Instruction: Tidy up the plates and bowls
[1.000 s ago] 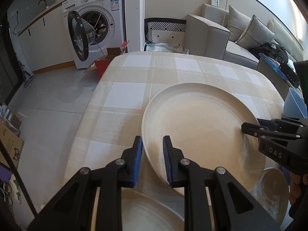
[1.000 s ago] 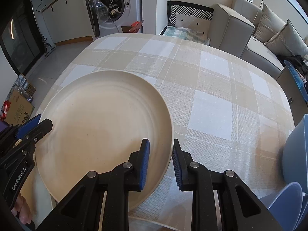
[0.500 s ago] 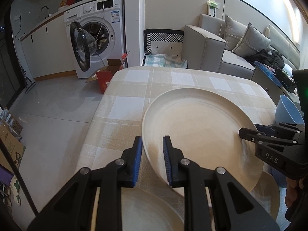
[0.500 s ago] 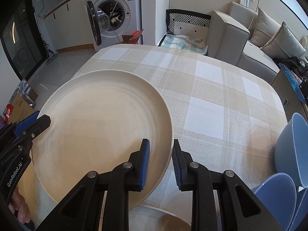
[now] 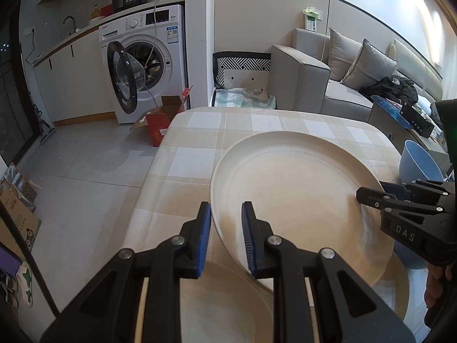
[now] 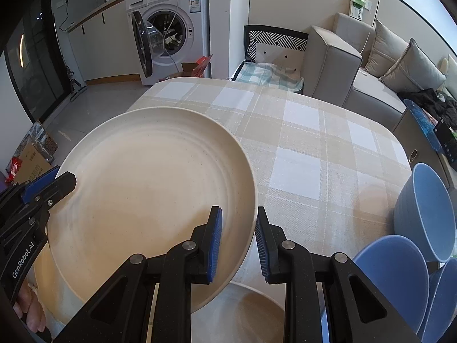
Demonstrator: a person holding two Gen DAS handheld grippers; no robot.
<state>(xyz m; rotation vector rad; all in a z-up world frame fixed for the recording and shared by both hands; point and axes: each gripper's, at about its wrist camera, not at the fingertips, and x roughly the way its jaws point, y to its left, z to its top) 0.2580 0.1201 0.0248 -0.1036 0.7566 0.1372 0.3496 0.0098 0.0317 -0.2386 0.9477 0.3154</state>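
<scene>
A large cream plate (image 5: 300, 194) hangs tilted above the checked tablecloth (image 5: 200, 157), held by both grippers on opposite rims. My left gripper (image 5: 226, 208) is shut on the plate's near-left rim, one blue pad inside and one outside. In the right wrist view the same plate (image 6: 148, 188) fills the left half, and my right gripper (image 6: 237, 214) is shut on its right rim. Each gripper also shows in the other's view: the right gripper (image 5: 371, 190) and the left gripper (image 6: 64, 174). Another cream plate (image 5: 228, 300) lies on the table under the held one.
Three blue bowls (image 6: 425, 208) (image 6: 394, 271) (image 6: 445, 294) stand at the table's right edge. A small cream dish (image 5: 394, 285) sits below the held plate's right side. Beyond the table are a washing machine (image 5: 148, 65) with its door open and a grey sofa (image 5: 328, 80).
Both grippers have risen with the cream plate held between them. The table has dropped away beneath it, and more of the blue bowls shows at the right.
</scene>
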